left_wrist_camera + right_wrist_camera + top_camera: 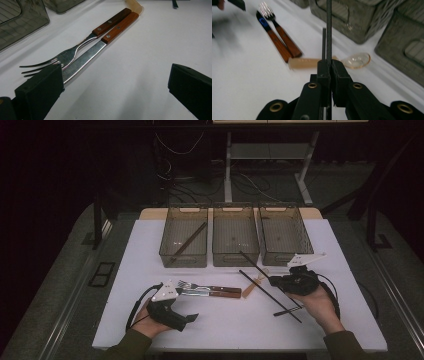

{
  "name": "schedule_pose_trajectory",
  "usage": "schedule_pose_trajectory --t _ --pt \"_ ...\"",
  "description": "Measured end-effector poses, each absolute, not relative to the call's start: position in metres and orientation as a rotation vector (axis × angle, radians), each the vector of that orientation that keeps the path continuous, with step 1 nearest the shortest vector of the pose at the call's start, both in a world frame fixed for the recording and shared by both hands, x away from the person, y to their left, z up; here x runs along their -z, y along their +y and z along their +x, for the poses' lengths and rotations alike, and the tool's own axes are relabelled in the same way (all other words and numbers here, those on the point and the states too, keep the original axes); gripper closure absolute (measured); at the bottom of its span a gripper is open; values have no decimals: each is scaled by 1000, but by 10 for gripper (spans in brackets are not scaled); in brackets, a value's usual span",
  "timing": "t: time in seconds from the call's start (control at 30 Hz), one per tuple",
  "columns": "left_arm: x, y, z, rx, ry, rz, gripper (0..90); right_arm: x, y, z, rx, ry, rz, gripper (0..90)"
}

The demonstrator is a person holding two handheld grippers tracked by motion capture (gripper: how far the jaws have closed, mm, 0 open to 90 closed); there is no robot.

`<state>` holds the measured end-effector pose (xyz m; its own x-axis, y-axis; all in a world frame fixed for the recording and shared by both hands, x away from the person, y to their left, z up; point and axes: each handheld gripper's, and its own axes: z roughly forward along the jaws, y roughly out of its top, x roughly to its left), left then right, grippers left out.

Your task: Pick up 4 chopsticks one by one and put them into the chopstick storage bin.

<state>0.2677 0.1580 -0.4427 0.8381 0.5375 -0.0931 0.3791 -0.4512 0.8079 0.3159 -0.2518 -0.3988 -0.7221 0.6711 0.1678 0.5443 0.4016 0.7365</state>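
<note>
A fork [192,285] [75,51] and a knife [210,293] [100,47], both with wooden handles, lie side by side at the middle of the white table. My left gripper [189,317] [115,75] stands open just in front of them, holding nothing, its left jaw close to the fork tines. My right gripper [274,281] [329,65] is shut on a black chopstick [254,264] [328,25] that points toward the trays. A second black chopstick [262,292] [324,42] lies on the table beside it. A clear plastic spoon [254,284] [357,60] lies between the knife and the chopsticks.
Three smoky plastic trays stand in a row at the back: left tray [182,259], middle tray [235,259], right tray [285,257]. A dark stick [189,242] lies slanted in the left tray. The table's front edge [225,347] is near my hands.
</note>
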Motion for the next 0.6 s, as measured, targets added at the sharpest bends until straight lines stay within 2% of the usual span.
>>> schedule_pose_trajectory --t 0.6 --pt "443 160 269 -208 668 2084 0 379 -210 343 -1334 2439 1046 857"
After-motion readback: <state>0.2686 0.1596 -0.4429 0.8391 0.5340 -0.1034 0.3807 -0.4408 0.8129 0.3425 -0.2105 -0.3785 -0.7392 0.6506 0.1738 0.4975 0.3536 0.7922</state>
